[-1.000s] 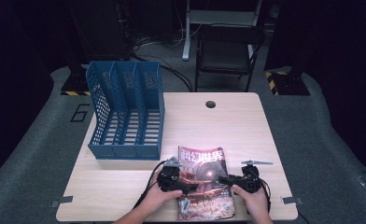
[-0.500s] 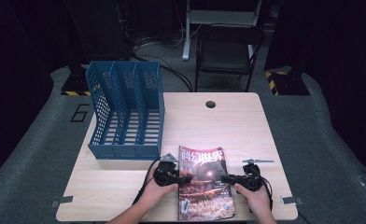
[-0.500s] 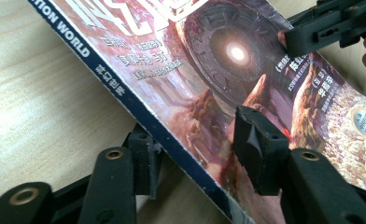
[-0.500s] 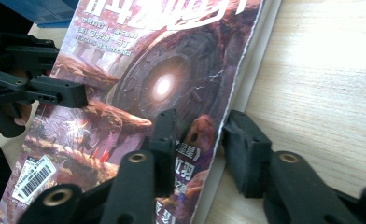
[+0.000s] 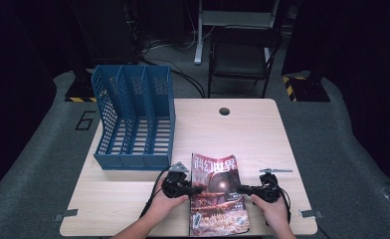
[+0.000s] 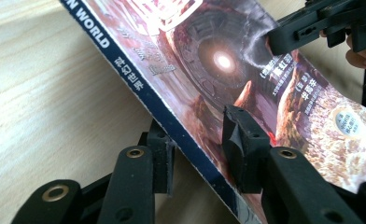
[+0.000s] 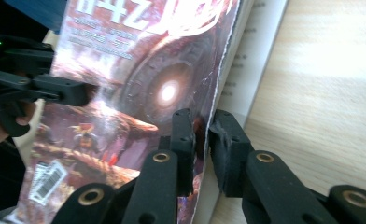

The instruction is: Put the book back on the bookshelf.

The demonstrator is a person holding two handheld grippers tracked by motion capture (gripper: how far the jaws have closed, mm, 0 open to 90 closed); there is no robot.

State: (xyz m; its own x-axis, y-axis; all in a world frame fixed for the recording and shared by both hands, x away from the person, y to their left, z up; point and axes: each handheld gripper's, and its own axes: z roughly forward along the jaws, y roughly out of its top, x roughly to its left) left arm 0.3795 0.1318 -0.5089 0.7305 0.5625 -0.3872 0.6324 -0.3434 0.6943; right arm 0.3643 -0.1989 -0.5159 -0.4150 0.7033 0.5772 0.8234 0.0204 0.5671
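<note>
Lying at the near edge of the worktop (image 5: 262, 134), the magazine (image 5: 218, 196) is light, floppy and glossy-slick, so the left tool (image 5: 195, 189), just closing, clamps its spine edge and the right tool (image 5: 243, 189) its open edge.

Both forearms bare, no sleeves in high view. Left gripper (image 5: 195, 189): black body, grey three-cornered plate on top, black cable looping back twd the near edge of the table. Right gripper (image 5: 243, 189): same black build, thin grey plate above, cable trailing behind the hand. Left gripper view: two black jaw arms w/ round brass-look rivets at the pivots, blocky matte pads (image 6: 239, 140) at the tips, faceted inner faces. Right gripper view: identical arms, rivets ringed in dull metal, squared pads (image 7: 228, 140); a small green LED glows on the other gripper's body.
</note>
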